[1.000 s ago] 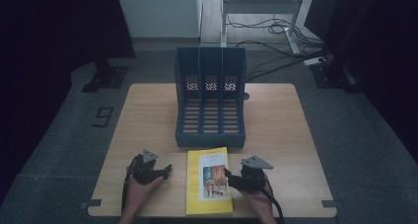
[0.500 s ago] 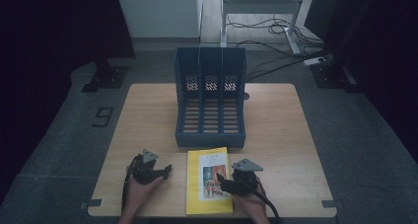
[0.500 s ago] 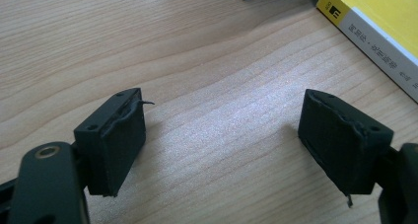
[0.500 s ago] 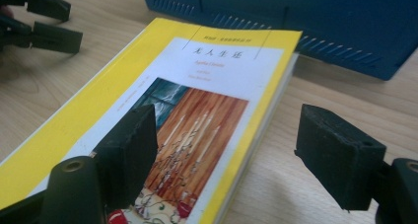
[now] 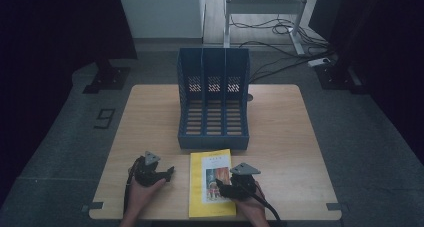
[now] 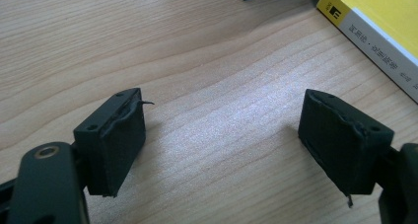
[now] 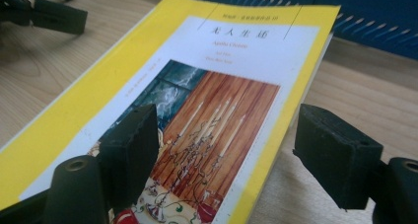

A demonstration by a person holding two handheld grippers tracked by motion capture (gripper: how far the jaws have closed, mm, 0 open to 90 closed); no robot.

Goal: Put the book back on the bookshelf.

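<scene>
Approach step: right gripper [image 7: 224, 150], jaws wide, straddles book's [image 5: 211, 182] right edge near bench's front edge; left gripper [image 6: 222, 145] wide, empty. Next, probably: close on that edge.

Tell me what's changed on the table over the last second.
The right gripper has slid left, further over the yellow book, its fingers open, one above the cover, one past its edge, not gripping. The left gripper, the book and the blue file rack stayed where they were.
</scene>
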